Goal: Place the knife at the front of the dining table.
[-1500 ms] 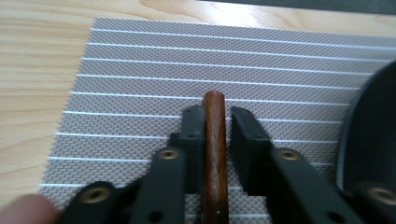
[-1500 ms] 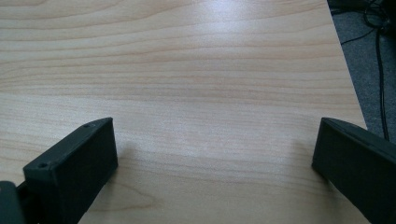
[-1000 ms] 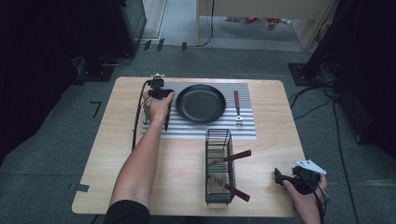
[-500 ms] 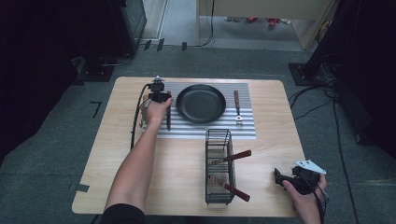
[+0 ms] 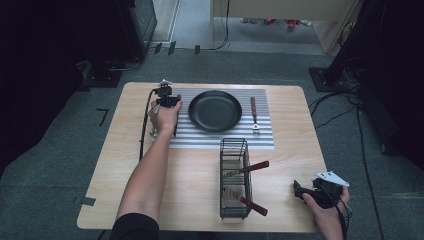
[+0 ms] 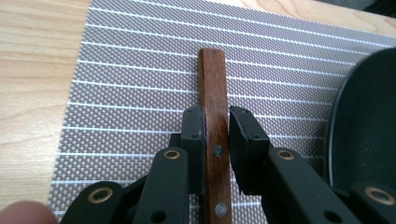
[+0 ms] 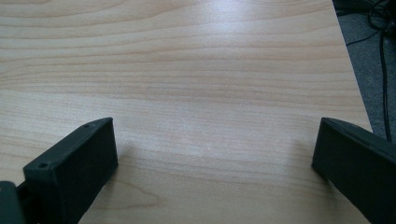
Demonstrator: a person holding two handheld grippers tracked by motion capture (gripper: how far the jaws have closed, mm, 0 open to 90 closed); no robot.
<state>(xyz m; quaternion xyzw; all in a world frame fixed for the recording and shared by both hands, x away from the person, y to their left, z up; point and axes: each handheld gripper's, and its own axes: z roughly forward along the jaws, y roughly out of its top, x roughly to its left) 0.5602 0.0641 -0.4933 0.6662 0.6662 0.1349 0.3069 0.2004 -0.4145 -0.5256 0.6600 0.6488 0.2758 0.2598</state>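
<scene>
my left gripper has just closed onto the wooden-handled utensil on the striped mat, at nine o'clock of the pan; probably lifting remains. right gripper gapes idle.

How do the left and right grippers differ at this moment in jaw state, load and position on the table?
The left gripper has just been closing its jaws and now clamps a wooden handle; the right gripper stands wide open with nothing between its jaws. The left one sits over the striped mat beside the black pan; the right one hovers over bare table near its front right corner. Both have black two-piece jaws.
</scene>
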